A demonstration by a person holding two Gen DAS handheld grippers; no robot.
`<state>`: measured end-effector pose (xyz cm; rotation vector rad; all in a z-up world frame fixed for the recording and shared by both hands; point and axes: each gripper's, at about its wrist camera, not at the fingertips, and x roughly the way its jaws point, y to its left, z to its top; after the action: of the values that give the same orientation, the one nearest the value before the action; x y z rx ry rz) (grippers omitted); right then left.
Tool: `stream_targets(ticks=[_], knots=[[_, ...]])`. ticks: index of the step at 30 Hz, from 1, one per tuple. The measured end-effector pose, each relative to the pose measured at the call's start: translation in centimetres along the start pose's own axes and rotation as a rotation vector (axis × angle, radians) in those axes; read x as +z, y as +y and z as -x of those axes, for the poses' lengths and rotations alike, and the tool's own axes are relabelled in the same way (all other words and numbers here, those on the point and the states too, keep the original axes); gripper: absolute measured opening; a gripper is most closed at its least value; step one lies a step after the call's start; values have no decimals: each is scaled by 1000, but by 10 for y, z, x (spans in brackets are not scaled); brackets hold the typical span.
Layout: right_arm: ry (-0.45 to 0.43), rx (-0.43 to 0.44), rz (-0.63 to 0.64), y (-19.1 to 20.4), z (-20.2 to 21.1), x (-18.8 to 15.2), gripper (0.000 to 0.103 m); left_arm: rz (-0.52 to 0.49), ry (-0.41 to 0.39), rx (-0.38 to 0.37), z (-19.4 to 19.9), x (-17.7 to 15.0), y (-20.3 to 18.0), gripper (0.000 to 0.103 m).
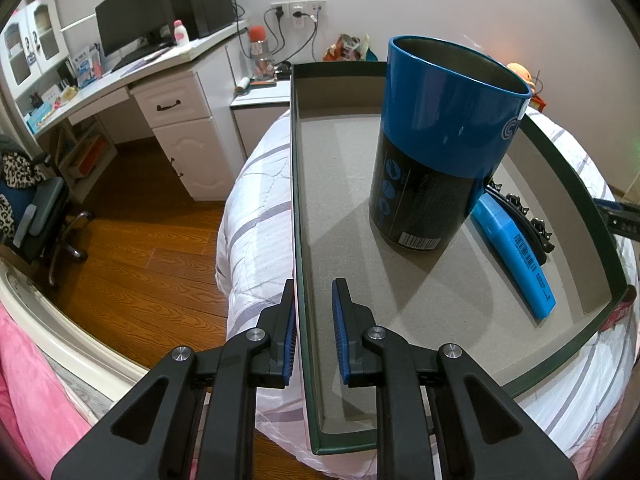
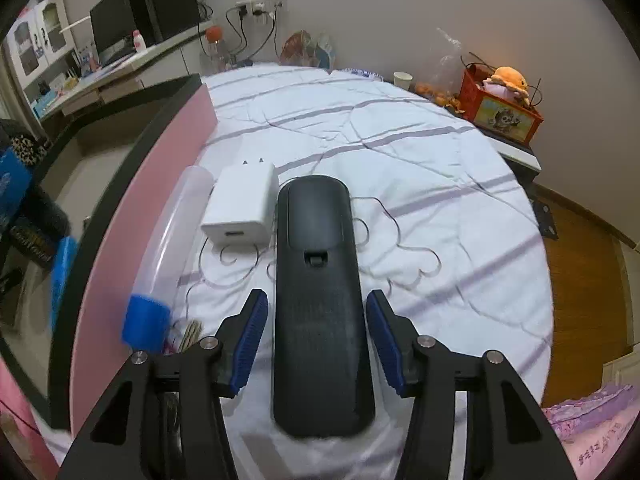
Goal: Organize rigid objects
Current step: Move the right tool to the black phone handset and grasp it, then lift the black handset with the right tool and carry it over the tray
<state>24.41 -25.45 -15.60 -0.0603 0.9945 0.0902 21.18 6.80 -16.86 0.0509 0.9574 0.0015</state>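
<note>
The right tool [image 2: 316, 334] stands half open astride the long black plastic remote [image 2: 318, 292] on the bed, pads clear, its long axis pointing straight ahead.

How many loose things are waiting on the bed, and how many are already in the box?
On the white quilt: 3
- black plastic remote-shaped case
- white square charger
- clear tube with blue cap
In the grey cardboard box: 3
- blue and black cylindrical can
- flat blue bar
- black spiky thing
Total: 6
</note>
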Motion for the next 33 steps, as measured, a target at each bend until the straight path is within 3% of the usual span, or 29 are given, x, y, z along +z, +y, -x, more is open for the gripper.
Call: stream_targets(ticks=[3, 6, 7, 9, 10, 33], knots=[[2, -4, 3, 0, -7, 4, 62, 0, 0, 0, 0, 0, 0, 15], [-16, -2, 0, -1, -9, 5, 62, 0, 0, -1, 0, 0, 0, 15], [-23, 4, 1, -2, -10, 4, 62, -1, -1, 0, 0, 0, 0, 15], [-49, 11, -20, -8, -7, 1, 46, 0, -1, -1, 0, 0, 0, 15], [-53, 22, -24, -10, -5, -1, 45, 1, 0, 0, 0, 0, 0, 15], [-159, 28, -10, -2, 53, -14, 45, 1, -1, -1, 0, 0, 0, 15]])
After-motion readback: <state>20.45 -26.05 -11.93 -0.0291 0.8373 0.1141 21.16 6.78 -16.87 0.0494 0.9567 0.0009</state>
